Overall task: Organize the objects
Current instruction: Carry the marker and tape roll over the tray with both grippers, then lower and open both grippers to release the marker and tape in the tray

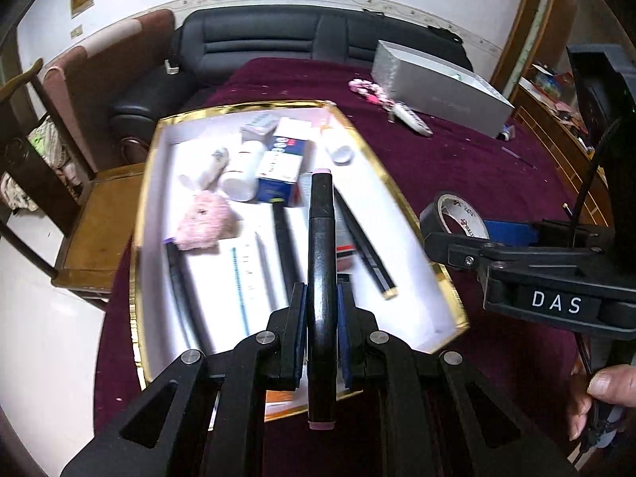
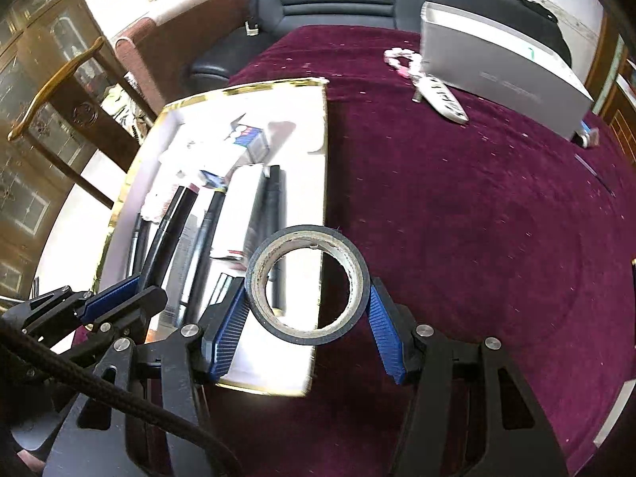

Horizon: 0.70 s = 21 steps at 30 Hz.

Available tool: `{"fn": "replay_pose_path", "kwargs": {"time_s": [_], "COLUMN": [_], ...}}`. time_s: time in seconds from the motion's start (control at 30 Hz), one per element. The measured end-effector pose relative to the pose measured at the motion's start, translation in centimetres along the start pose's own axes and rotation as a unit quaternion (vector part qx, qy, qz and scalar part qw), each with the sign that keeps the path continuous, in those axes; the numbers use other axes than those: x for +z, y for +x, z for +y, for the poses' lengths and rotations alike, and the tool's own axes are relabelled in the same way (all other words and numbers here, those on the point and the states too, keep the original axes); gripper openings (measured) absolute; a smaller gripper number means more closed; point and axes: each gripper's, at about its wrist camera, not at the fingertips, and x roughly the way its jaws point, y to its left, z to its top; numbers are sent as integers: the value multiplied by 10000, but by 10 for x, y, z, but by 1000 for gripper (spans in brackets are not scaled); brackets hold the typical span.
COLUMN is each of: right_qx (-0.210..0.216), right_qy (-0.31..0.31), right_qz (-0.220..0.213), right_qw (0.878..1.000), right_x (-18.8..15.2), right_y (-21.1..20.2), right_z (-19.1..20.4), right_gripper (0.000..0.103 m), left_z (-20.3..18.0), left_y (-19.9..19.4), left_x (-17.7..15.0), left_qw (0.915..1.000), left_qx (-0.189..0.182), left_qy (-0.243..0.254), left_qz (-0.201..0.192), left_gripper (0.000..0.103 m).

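Left wrist view: the left gripper (image 1: 321, 310) is clamped tight on one black marker (image 1: 321, 278) with pale pink end caps. The marker's long axis runs straight ahead along the fingers, far cap pointing toward the sofa (image 1: 254, 45), near cap toward the camera. It hangs over the white gold-rimmed box (image 1: 397, 190) on the maroon surface (image 1: 497, 167). In the box lie a pink plush (image 1: 204, 220), a blue carton (image 1: 280, 175), white bottles and several dark pens, lengthwise like the marker; blur prevents an exact count. At right the right gripper (image 1: 441, 230) carries a roll of black tape (image 1: 453, 216), and a hand (image 1: 608, 389) grips its handle.

Right wrist view: the right gripper (image 2: 308, 318) stands about half open, its blue pads pressed on either side of the one tape roll (image 2: 308, 284), whose hole faces the camera, over the box's right rim (image 2: 324, 159). Only here the grip on the tape is plain. The left gripper (image 2: 115, 298) shows at the left edge. Beyond, one silver box (image 2: 497, 71), one remote (image 2: 445, 99) and a pink bead string (image 2: 401, 59) lie on the surface
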Motion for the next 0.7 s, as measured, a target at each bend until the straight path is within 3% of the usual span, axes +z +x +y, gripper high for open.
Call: {"fn": "replay_pose_path", "kwargs": {"time_s": [0.3, 0.7], "right_qx": [49, 24], "right_qy": [-215, -260], "right_qz": [134, 215], "right_qw": [9997, 9994], "right_x": [12, 28], "right_y": [21, 35], "right_z": [25, 30], "right_gripper": [58, 58], "left_z": [25, 37], "left_y": [6, 16], "left_x": [-5, -4], "left_qw": [9998, 9996], "left_qx": [164, 248], "left_qy": [-92, -112], "left_qz": [57, 92], "left_gripper": [12, 12]}}
